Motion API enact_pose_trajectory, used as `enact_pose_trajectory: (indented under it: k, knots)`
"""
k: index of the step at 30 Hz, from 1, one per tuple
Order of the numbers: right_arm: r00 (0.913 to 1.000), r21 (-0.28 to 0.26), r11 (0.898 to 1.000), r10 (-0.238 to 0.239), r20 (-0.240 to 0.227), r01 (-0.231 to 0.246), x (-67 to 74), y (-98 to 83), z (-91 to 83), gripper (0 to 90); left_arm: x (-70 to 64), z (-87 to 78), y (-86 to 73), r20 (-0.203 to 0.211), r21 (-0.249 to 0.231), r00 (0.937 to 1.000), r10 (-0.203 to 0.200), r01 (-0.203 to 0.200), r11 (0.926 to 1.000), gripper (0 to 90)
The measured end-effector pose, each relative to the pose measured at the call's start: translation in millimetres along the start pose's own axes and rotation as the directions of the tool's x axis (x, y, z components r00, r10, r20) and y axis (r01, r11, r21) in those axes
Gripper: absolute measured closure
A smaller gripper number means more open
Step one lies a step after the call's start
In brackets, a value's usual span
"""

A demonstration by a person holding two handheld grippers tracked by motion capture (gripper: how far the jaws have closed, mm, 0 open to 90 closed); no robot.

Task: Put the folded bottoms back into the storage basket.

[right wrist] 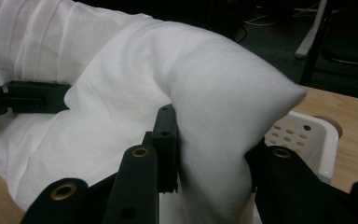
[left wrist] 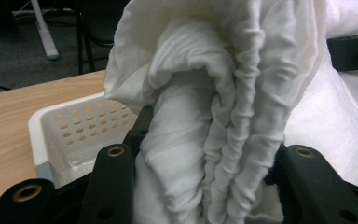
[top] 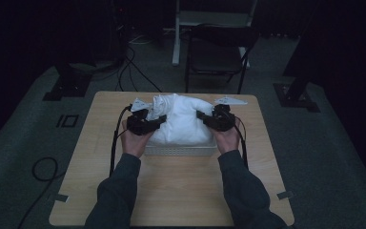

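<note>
Nearest the high camera: 2 dark-sleeved forearms enter from the bottom edge, each hand carrying 1 black gripper.

Table (top: 171,200): light wood, bare along its near half.

Pillow (top: 183,121): white, soft and bulky, the largest item on the table. It sits at the centre of the far half, resting in and bulging well above a white perforated basket (top: 181,150). Its cloth cover is smooth across the middle and gathered into tight vertical pleats at the person's left end, as the left gripper view records. The right end forms a rounded, plump corner in the right gripper view.

Basket: low, white plastic, walls pierced with rows of small holes; mostly covered by the pillow, with its near wall and corners exposed.

Left gripper (top: 148,120): jaws closed tight on the bunched, pleated cloth (left wrist: 223,140) at the pillow's left end; the fabric fills the gap between the 2 jaws.

Right gripper (top: 209,119): jaws clamped on the pillow's right corner (right wrist: 223,140), the padding squeezed between them and swelling above.

Both cables trail back along the wrists.
</note>
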State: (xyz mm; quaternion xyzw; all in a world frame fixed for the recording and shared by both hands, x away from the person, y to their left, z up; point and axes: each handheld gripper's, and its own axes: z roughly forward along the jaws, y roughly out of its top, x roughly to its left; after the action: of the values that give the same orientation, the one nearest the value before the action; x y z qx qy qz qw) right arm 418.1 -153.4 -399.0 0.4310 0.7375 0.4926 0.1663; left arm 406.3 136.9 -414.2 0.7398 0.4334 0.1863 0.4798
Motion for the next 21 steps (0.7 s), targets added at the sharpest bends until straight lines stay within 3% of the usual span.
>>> enact_pose_trajectory:
  k: [21]
  knots:
    - [0.9996, 0.013, 1.000, 0.021, 0.020, -0.021, -5.4, 2.1, 21.5, 69.2, 14.6, 17.6, -3.1, -0.021, 0.011, 0.9991, -0.038, 0.038, 0.9992, 55.2]
